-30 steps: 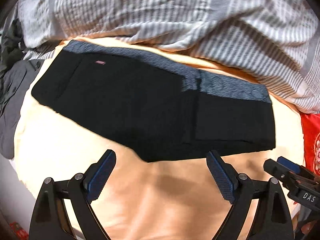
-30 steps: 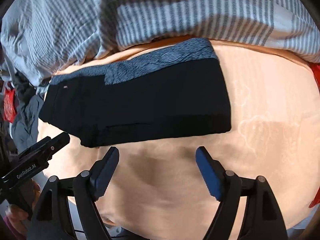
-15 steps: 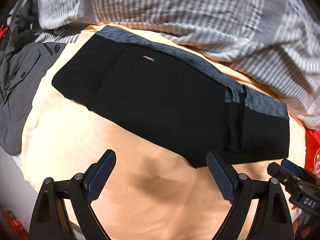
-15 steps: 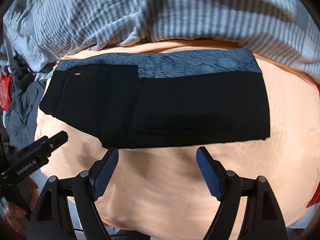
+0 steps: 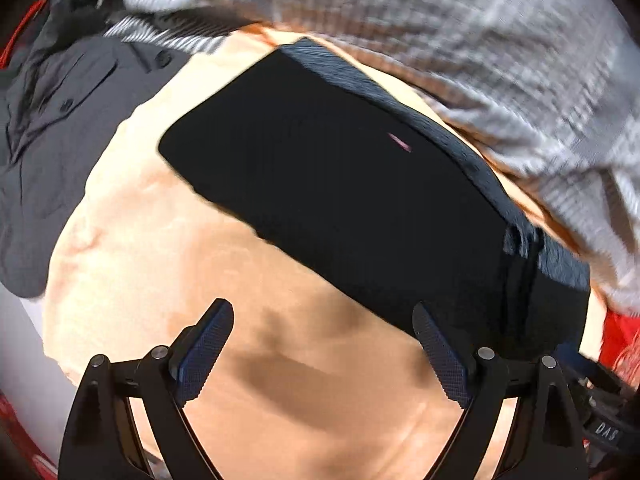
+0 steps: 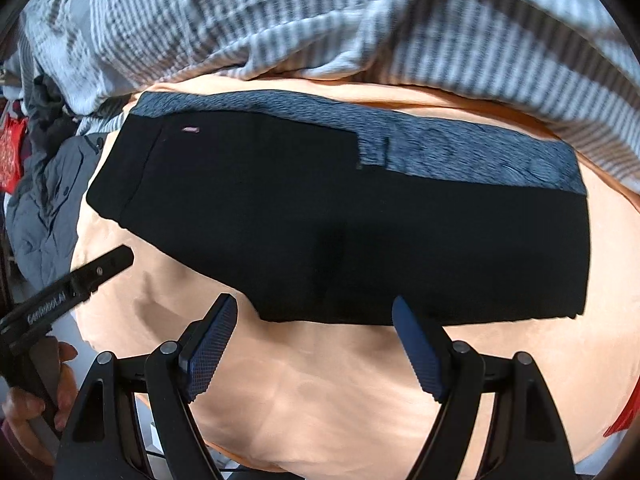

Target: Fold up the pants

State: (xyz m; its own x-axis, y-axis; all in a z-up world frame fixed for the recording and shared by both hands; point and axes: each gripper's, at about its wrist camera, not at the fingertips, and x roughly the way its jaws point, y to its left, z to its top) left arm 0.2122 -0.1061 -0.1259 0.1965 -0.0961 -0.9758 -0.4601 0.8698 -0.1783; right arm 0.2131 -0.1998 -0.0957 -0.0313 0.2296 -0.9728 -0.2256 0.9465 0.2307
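Below your left gripper (image 5: 322, 346), through its own camera, the black pants (image 5: 344, 200) lie flat on the peach bed sheet (image 5: 168, 264), already folded into a long band with the grey patterned strip (image 5: 432, 128) along the far edge. Your fingers (image 5: 208, 344) stand wide with nothing between them, hovering over bare sheet just short of the near hem. This camera alone shows you the dark grey shirt (image 5: 60, 120) heaped off the left end and a sliver of the right gripper's body at the lower right corner. Over on the right wrist camera, the right gripper (image 6: 316, 344) also hangs wide and empty, its fingertips framing the near edge of the pants (image 6: 340, 220) toward their middle. Only here do you get the whole band end to end, the square-cut right end, the striped duvet (image 6: 280, 20) bunched behind, and your left hand (image 6: 36, 396) around its tool. For the next fold, I'd say bring each gripper down on one end's corners, pinch every layer together, and carry that end over evenly so the edges meet; a shallow bite will likely lift only the top layer.
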